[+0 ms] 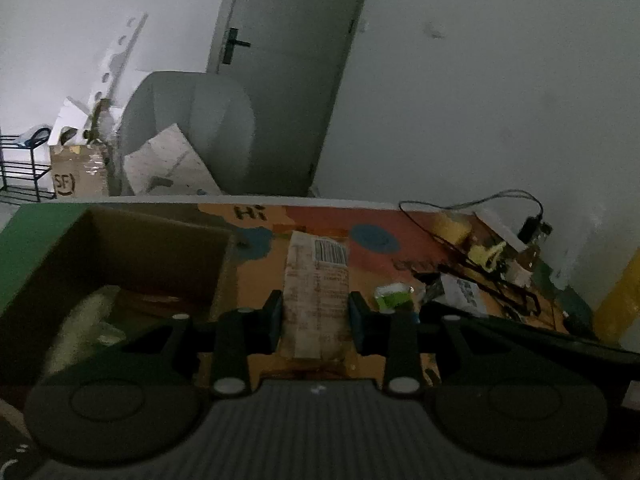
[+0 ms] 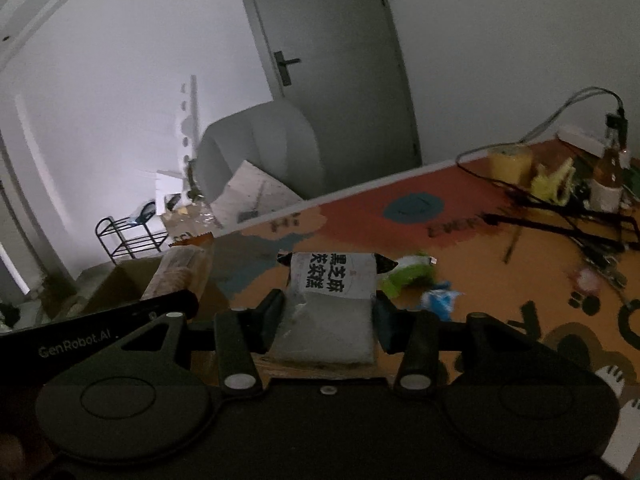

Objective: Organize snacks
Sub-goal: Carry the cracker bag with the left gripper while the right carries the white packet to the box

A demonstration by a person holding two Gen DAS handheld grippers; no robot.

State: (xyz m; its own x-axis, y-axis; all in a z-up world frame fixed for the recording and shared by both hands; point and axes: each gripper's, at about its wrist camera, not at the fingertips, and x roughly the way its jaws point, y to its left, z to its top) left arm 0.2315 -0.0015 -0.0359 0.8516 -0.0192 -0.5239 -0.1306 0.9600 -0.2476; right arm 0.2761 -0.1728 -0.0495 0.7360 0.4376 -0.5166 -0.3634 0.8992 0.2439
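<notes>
Snacks sit clamped in both our tools above the patterned table [image 2: 500,264]: our left gripper [image 1: 316,314] pinches a brown packet [image 1: 316,280] showing a barcode, beside the cardboard box [image 1: 120,248]; our right gripper [image 2: 328,312] squeezes a white packet [image 2: 332,292] printed with bold black Chinese characters. "Hi" marks the tabletop, "GenRobot.AI" the neighbouring tool, "SF" a carton [image 1: 76,178] beyond.

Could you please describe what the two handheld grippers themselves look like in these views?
Both are matte black. The left gripper and right gripper each have two flat fingers with bluish pads, linkage arms joined by pale round pins, and two large round housings. The left body has a grey ribbed panel; seen from the right, its side reads "GenRobot.AI". No sleeves or cables on them show.
</notes>
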